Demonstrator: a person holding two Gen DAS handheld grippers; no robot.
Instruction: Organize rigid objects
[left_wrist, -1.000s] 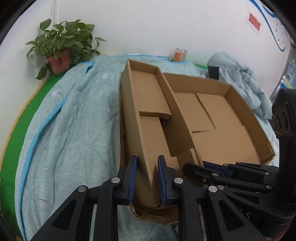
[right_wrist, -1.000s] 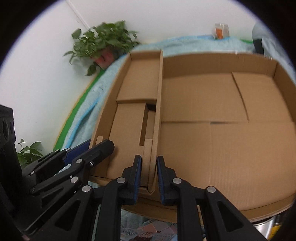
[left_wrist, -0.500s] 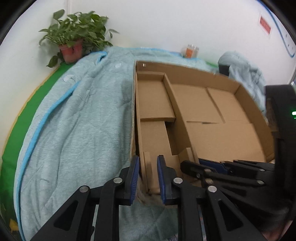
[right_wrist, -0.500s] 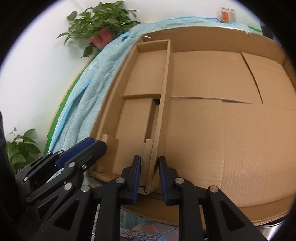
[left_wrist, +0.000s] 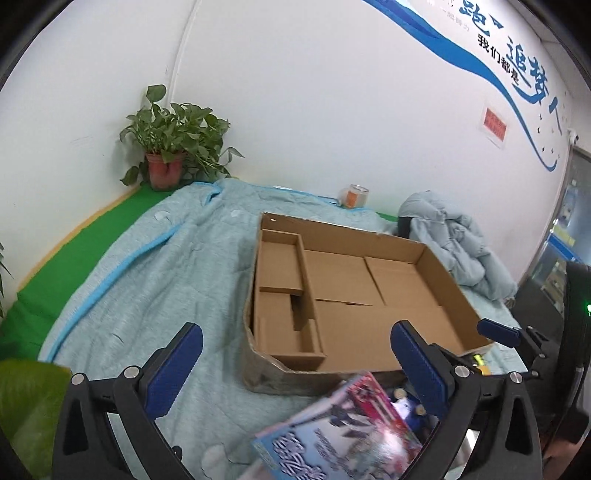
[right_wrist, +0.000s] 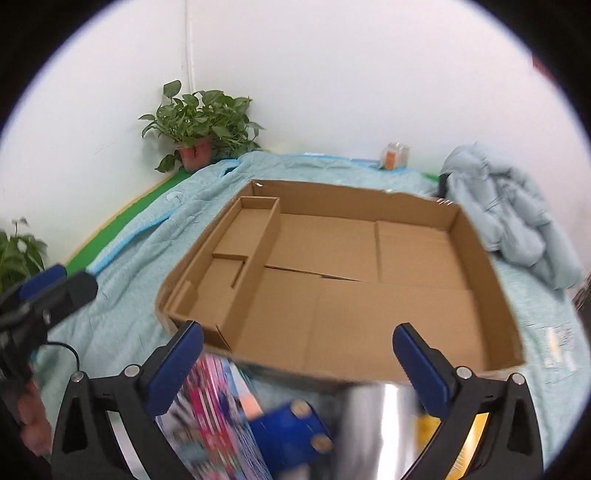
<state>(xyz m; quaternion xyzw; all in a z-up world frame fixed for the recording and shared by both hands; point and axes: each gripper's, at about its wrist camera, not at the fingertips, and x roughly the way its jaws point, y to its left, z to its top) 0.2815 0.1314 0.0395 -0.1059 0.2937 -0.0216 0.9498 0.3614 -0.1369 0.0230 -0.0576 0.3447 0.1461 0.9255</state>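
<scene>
Now both claws, left claw (left_wrist: 295, 365) and right claw (right_wrist: 297, 363), have just opened wide and empty, leaving the cardboard tray (left_wrist: 334, 230) on the blanket (left_wrist: 159, 280), probably ready for the blurred items nearby.

My bed's teal quilt (left_wrist: 155, 295) carries a cardboard tray (left_wrist: 454, 291), a jar (left_wrist: 356, 195) and a bundled jacket (left_wrist: 458, 243).
</scene>
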